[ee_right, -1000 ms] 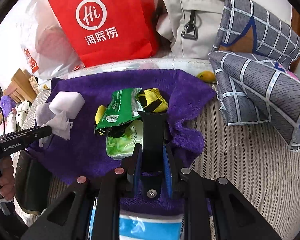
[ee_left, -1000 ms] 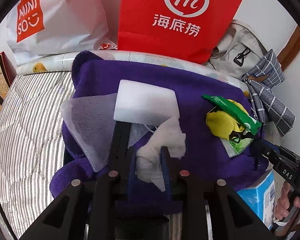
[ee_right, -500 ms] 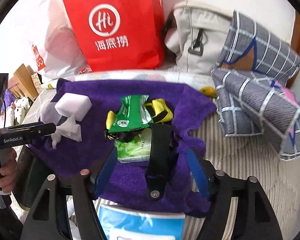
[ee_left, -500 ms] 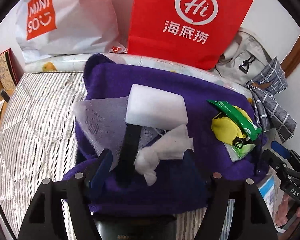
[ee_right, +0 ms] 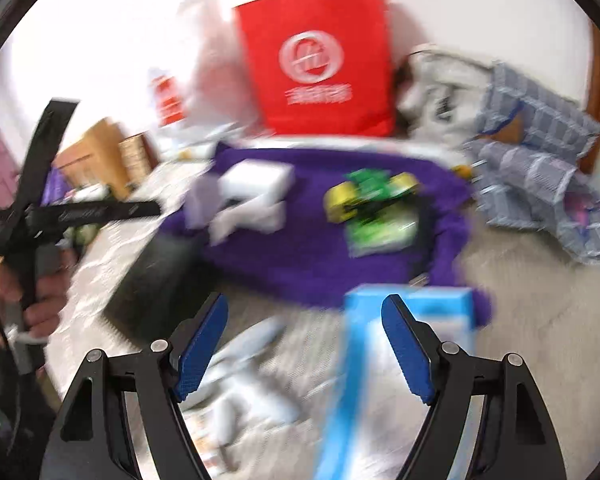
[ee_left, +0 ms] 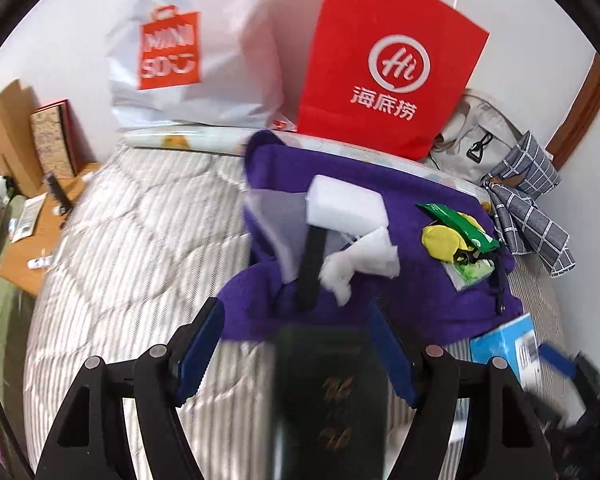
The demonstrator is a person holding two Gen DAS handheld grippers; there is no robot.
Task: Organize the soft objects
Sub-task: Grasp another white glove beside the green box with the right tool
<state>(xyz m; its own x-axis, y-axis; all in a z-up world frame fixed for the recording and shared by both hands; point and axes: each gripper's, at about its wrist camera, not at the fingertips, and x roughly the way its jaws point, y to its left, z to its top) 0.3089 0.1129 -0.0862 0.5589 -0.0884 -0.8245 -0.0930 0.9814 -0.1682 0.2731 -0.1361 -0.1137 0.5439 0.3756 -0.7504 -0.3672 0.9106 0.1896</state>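
Observation:
A purple towel [ee_left: 416, 280] lies on the striped bed and also shows in the right wrist view [ee_right: 300, 256]. On it lie a white sponge block [ee_left: 346, 210], a crumpled white tissue [ee_left: 360, 260], a black strap [ee_left: 312, 268], a yellow soft item [ee_left: 442, 240] and green packets [ee_left: 456, 222]. My left gripper [ee_left: 296, 352] is open and empty, pulled back above a dark box [ee_left: 332, 396]. My right gripper [ee_right: 306, 350] is open and empty, above a blue tissue box [ee_right: 380, 360]. The right wrist view is blurred.
A red paper bag [ee_left: 388, 64] and a white Miniso bag [ee_left: 192, 52] stand against the wall. A grey backpack [ee_left: 472, 144] and a grey checked cloth [ee_left: 528, 200] lie at the right. A wooden side table [ee_left: 28, 248] is at the left.
Both grippers opened, let go of the tissue and the black strap, and pulled back from the towel. The right wrist view has become blurred by fast motion.

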